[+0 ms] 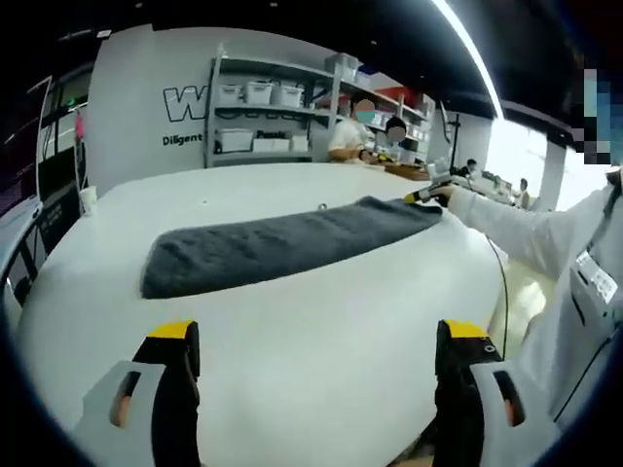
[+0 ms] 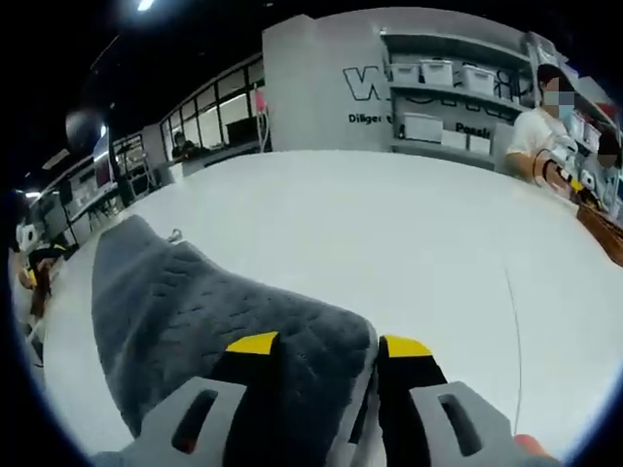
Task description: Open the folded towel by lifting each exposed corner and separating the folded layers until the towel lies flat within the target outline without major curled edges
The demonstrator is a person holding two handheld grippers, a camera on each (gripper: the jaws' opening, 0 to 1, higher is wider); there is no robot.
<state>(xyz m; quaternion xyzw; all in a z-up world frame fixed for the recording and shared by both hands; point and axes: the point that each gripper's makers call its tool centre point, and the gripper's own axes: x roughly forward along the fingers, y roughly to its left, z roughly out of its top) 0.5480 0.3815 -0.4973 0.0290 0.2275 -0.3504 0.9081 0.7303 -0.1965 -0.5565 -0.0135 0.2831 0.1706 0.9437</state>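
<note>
Pinching the towel (image 2: 224, 311) corner, right tool (image 2: 326, 342) (left tool (image 1: 316, 336) apart).

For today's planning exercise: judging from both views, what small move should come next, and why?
Probably lift the right gripper a little to peel the top layer: its fingers pinch the end of the grey towel, which lies folded in a long strip on the white table. The left gripper waits open.

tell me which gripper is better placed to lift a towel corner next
Right. The right gripper already straddles the end of the folded dark grey terry towel, while the left gripper hangs open over the bare white table, short of it.
</note>
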